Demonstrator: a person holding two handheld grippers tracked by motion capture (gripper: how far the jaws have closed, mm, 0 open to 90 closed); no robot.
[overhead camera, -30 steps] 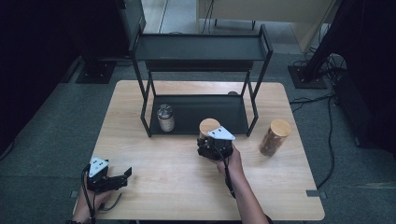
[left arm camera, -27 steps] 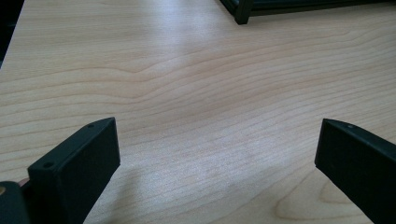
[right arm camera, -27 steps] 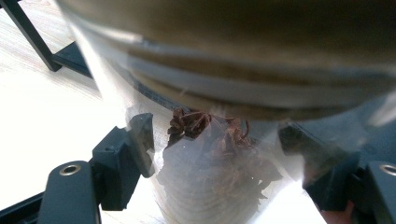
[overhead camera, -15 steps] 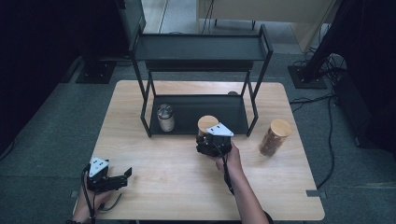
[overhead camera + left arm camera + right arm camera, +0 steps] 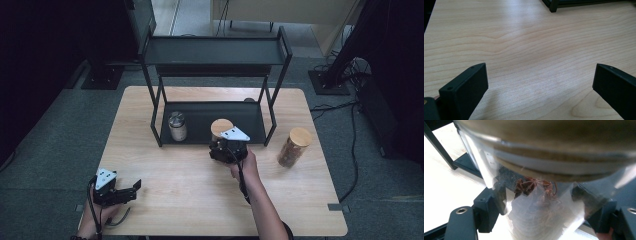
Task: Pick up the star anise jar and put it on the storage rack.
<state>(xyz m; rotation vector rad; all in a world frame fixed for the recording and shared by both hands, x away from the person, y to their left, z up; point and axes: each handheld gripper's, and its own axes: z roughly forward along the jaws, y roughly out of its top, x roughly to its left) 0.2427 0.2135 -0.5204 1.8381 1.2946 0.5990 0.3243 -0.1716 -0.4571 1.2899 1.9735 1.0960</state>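
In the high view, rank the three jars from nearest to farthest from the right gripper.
1. The wood-lidded jar is held in the right gripper, at the rack's lower shelf front.
2. The metal-lidded jar is on the shelf's left end.
3. The cork-lidded jar stands on the table, right of the rack; a near call with the second.

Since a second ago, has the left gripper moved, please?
No. The left gripper lies at the same spot near the table's near-left corner.
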